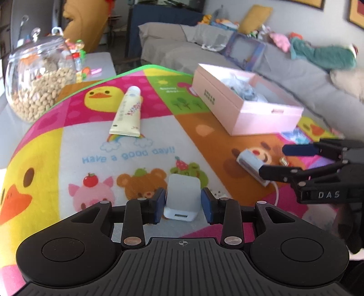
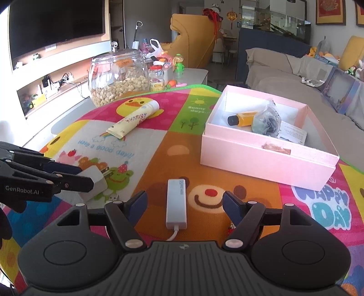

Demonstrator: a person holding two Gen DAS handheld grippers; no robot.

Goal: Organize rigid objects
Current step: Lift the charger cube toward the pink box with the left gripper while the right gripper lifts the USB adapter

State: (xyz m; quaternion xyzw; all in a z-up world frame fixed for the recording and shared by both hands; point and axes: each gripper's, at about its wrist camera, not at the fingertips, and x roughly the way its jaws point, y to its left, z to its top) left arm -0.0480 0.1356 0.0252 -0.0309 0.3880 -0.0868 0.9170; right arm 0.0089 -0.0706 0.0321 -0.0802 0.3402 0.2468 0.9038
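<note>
White charger (image 1: 182,200) (mat-centre, well off edges) between left tongs (image 1: 182,205)

You work in a bright living room, and the grey sofa (image 2: 279,75) is your landmark. It runs along the right side, strewn with toys, a yellow cushion (image 2: 351,53) at its far end. Framed pictures (image 2: 329,11) hang on the pale wall above it. Beyond its near arm stands a dark cabinet carrying a glass tank (image 2: 275,22). Left of that you see a mustard armchair (image 2: 193,38). Far left of the sofa, a big dark television (image 2: 56,25) sits over a low white shelf (image 2: 52,91). Daylight washes everything.
</note>
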